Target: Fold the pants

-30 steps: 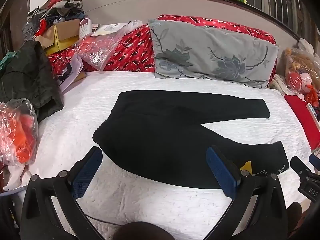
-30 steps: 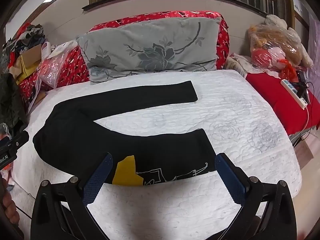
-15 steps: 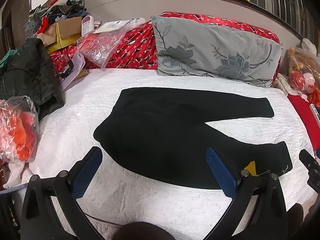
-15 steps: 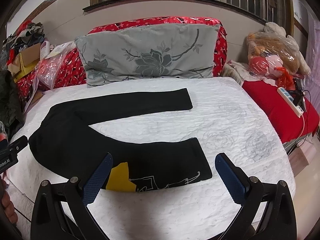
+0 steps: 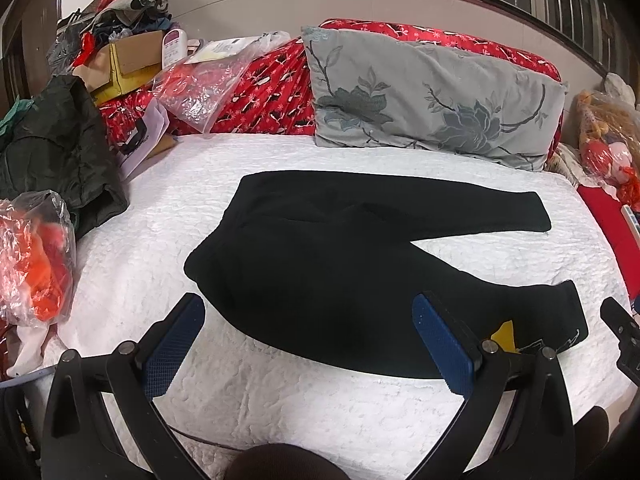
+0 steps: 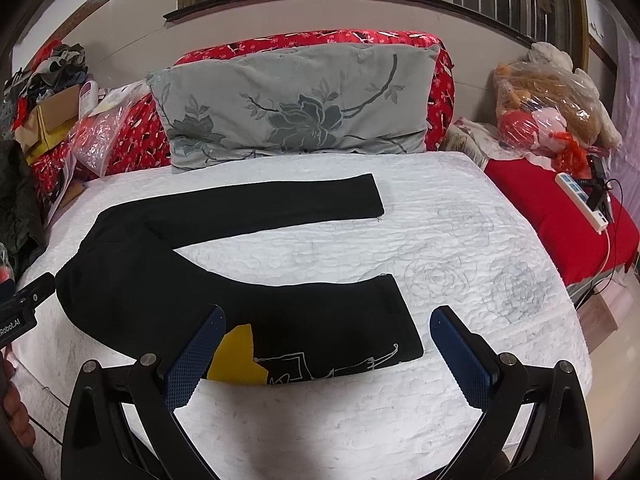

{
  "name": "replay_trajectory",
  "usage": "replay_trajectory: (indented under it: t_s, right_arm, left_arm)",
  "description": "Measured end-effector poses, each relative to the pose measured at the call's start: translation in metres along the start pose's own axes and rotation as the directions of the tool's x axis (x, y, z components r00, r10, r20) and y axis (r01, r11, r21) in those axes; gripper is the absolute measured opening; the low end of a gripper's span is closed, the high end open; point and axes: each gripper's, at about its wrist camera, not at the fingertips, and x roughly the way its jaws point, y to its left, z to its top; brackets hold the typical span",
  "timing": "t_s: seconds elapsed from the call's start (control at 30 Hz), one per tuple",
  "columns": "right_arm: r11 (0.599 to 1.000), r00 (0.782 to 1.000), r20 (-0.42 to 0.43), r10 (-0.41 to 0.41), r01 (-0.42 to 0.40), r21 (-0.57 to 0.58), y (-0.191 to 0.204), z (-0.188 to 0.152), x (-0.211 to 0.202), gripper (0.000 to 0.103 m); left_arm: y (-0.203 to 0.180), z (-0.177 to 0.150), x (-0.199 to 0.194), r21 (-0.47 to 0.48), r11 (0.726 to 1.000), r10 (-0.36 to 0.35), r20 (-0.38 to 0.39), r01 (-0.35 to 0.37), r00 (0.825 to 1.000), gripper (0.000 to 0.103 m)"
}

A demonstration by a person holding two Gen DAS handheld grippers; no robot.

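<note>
White quilting is covering the bed (image 6: pixel 460 240), and the black pants (image 6: pixel 240 280) are lying flat across the middle of it, waist toward the left edge, both legs stretching to the right and spreading apart in a V. The far leg is running close to the grey flowered pillow (image 6: pixel 296 108), which is leaning against a red quilt (image 5: pixel 272 92) at the head of the bed. The near leg is showing a yellow patch (image 6: pixel 236 356) and white line art by its cuff. A dark jacket (image 5: pixel 56 148) is lying at the bed's left side, with an orange bag (image 5: pixel 32 260) beside it. Both grippers are hovering above the near edge, clear of the cloth: the left gripper (image 5: pixel 308 344) is standing with its blue fingers (image 5: pixel 174 350) spread wide near the waist, and the right gripper (image 6: pixel 326 356) is likewise gaping wide over the near cuff, gripping nothing.
</note>
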Motion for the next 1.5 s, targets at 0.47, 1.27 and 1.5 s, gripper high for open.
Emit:
replay_trajectory:
  t_s: [0.47,1.27,1.5]
  right_arm:
    - [1.0,1.0,-0.004,-0.002,0.002,0.01,-0.005,0.003,0.005,0.103]
    - [1.0,1.0,-0.022,0.009,-0.008,0.024,-0.007,0.001,0.012,0.103]
    - [1.0,1.0,-0.023,0.009,-0.009,0.027,-0.007,0.001,0.012,0.103]
  left_arm:
    - [-0.014,0.008,0.001,0.011,1.0,-0.011,-0.002,0.011,1.0,0.103]
    - [-0.025,0.007,0.002,0.029,0.999,-0.024,-0.018,0.025,1.0,0.103]
    - [-0.028,0.006,0.002,0.03,0.999,-0.031,-0.024,0.032,0.999,0.103]
